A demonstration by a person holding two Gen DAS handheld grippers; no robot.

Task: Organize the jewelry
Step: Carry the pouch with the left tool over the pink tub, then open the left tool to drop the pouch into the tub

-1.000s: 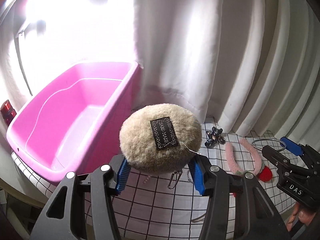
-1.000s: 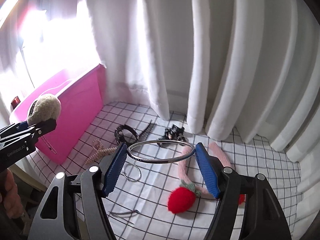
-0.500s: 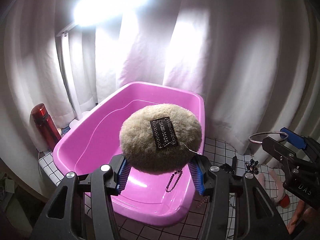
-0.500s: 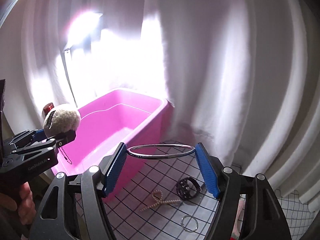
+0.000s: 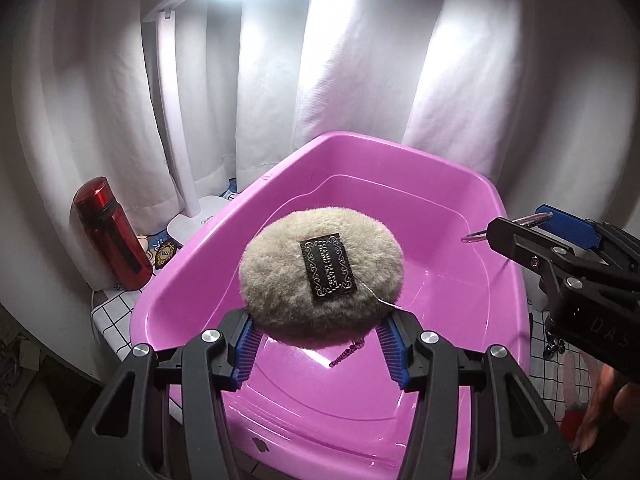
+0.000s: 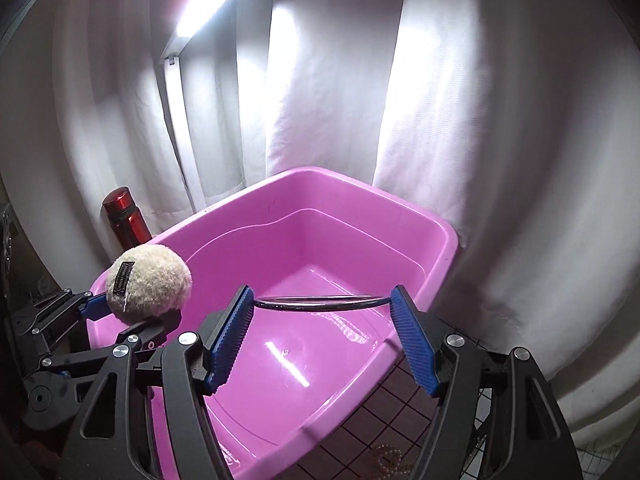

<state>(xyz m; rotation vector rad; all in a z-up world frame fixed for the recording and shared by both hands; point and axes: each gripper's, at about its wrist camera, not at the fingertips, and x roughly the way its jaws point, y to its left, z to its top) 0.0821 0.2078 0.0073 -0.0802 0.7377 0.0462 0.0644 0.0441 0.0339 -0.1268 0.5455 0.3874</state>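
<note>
White curtains [image 5: 352, 92] back a grid-patterned tabletop [image 6: 384, 412] bearing a pink tub [image 5: 460, 184]. Your left gripper [image 5: 320, 344] has its jaws pinching a beige fluffy pouch [image 5: 280, 276] with a black label, held above the tub's near end; a beaded chain [image 5: 346, 356] dangles beneath. Your right gripper [image 6: 322, 340] clamps a silver bangle [image 6: 320, 303] between its blue pads, over the tub interior. Red bottle [image 5: 110, 232] stands left of the tub, beside a white lamp base [image 5: 192, 224].
</note>
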